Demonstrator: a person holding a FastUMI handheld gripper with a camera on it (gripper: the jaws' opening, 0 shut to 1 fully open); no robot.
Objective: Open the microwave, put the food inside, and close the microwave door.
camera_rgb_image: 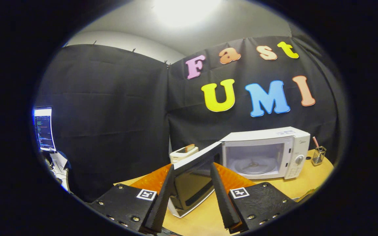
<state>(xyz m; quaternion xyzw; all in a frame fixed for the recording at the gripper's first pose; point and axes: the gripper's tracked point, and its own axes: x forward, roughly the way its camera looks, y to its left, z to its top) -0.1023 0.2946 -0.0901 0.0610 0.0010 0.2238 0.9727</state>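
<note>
The gripper (pixel 191 183) frames the swung-open door (pixel 192 178) of the white boxy microwave (pixel 276 149), fingers spread, gripping nothing. Its empty cavity faces out on the pale wooden table (pixel 310 178); white toaster (pixel 183 153) behind, wire pen cup (pixel 319 155) beside

Tool (pixel 191 183): two ridged wedge fingers spread apart, flat mount plates with screws, each carrying a square marker tag.

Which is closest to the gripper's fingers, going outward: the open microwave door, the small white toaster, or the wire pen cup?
The gripper is open.
1. The open white microwave door, between the fingers.
2. The small white toaster, beyond the door, by the black cloth wall.
3. The wire pen cup, farthest, on the microwave's control-panel side.
</note>
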